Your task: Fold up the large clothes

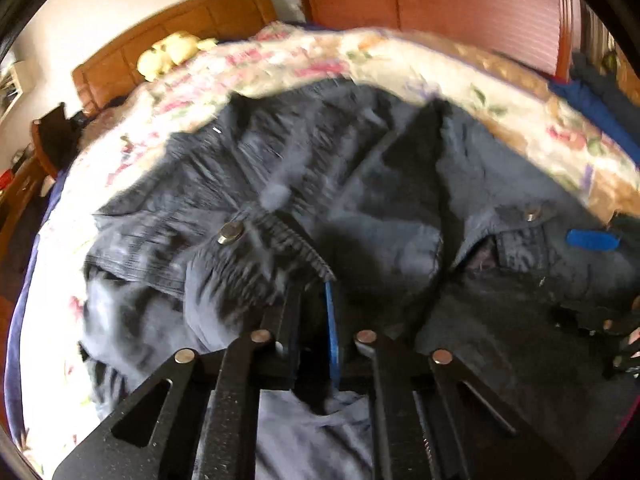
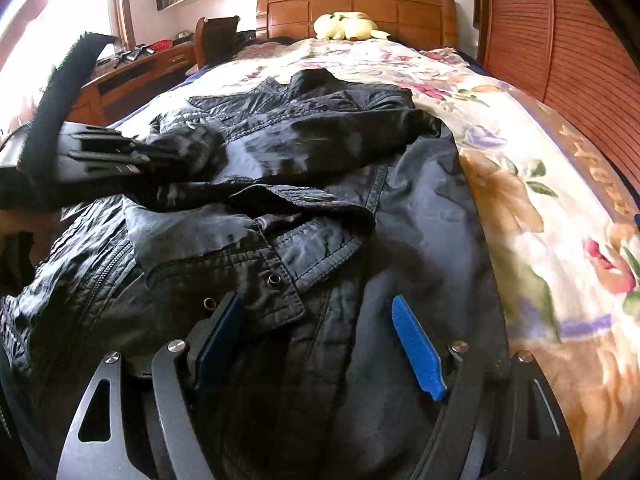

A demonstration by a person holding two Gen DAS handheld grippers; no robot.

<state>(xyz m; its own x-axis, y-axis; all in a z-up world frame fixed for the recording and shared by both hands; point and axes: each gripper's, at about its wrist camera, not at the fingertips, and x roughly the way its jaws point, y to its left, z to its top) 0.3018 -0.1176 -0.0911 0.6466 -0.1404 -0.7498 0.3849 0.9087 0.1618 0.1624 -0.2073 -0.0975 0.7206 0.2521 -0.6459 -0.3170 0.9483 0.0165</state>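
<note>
left gripper pinching the jacket's ribbed edge; right gripper spread over its near corner

the dark jacket (image 2: 304, 184) lies crumpled on the floral bedspread (image 2: 540, 208), its long axis running away from both grippers toward the wooden headboard (image 2: 360, 8). the left gripper (image 1: 316, 300) has its fingers pressed together on a fold of ribbed fabric right at its tips, so the left hand seems the one to carry the fold. the right gripper (image 2: 320, 336) stands wide, its blue pads either side of the snap-button tab, not pressing it. no containers in view.
</note>
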